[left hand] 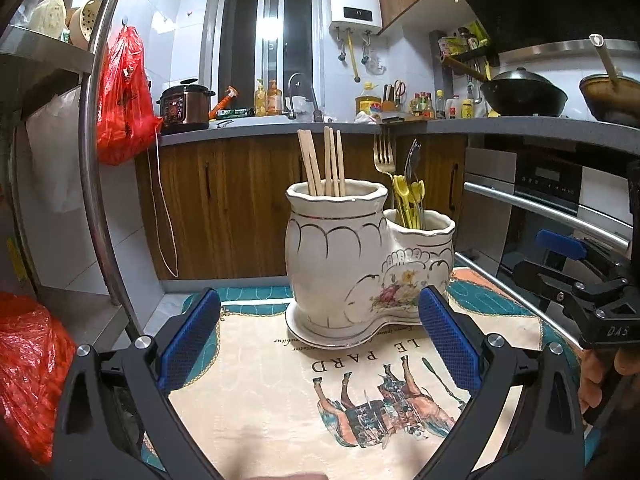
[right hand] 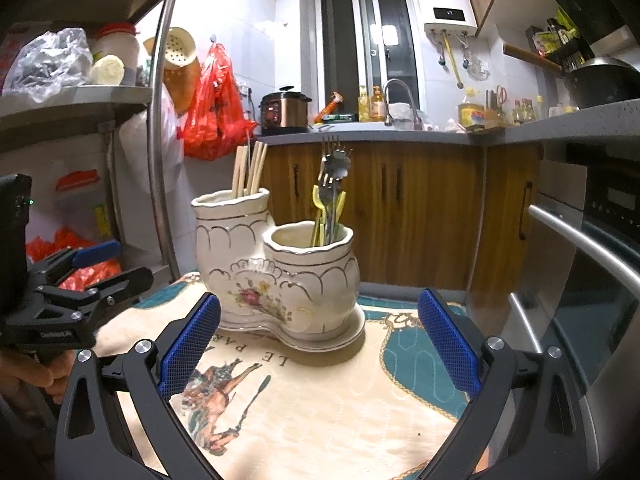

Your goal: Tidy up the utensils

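Note:
A white ceramic double-pot utensil holder (left hand: 340,268) (right hand: 280,272) stands on a printed cloth. Its taller pot holds several wooden chopsticks (left hand: 326,162) (right hand: 250,170). Its shorter pot holds a gold fork (left hand: 384,156), steel forks and yellow-handled utensils (left hand: 408,200) (right hand: 330,204). My left gripper (left hand: 320,344) is open and empty, just in front of the holder. My right gripper (right hand: 320,344) is open and empty, in front of the holder's shorter pot. Each gripper also shows at the edge of the other's view (left hand: 560,268) (right hand: 96,268).
The printed horse cloth (left hand: 280,400) (right hand: 320,400) covers the surface. A metal rack post (left hand: 92,140) (right hand: 156,140) and red bags (left hand: 124,100) stand left. An oven with a bar handle (left hand: 560,216) (right hand: 580,248) is right. A kitchen counter (left hand: 280,128) lies behind.

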A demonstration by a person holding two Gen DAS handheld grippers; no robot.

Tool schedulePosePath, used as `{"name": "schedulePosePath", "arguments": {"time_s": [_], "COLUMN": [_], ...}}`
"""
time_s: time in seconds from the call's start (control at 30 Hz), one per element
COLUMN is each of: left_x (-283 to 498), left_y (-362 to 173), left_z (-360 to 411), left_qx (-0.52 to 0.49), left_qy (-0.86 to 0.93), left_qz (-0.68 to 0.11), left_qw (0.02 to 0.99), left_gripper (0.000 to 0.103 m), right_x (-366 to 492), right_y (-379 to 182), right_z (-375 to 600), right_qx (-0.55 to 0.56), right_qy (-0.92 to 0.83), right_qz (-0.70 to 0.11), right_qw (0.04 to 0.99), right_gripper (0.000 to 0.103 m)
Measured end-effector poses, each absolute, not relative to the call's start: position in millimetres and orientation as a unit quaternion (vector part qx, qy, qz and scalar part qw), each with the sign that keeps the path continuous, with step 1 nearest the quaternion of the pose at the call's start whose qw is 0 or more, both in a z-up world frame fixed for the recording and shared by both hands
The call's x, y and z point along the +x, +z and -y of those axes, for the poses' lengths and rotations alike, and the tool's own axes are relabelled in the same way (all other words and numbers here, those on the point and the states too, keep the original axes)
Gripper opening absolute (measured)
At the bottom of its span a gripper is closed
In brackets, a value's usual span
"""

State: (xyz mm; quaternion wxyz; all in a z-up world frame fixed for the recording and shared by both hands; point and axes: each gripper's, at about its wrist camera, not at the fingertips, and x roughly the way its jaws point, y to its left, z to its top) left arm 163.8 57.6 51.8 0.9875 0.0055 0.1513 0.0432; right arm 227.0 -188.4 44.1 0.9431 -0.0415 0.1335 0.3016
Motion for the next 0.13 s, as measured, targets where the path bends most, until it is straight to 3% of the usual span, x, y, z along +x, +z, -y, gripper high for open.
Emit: {"name": "schedulePosePath", "arguments": {"time_s": [0.13], "left_x": [163.4], "left_y": [52.1], "left_z": [-57.3], "left_qx": [0.0], "left_qy": [0.043], "left_qz": [-0.146], "left_qw": [0.988], "left_gripper": [0.098], "right_x": [226.1], "right_y": [44.4], "right_z": [187.6], "right_qx": [-0.041], "right_qy": [0.304], "right_qz": [-0.131], "right_qw": [0.943], "right_gripper": [0.098]}}
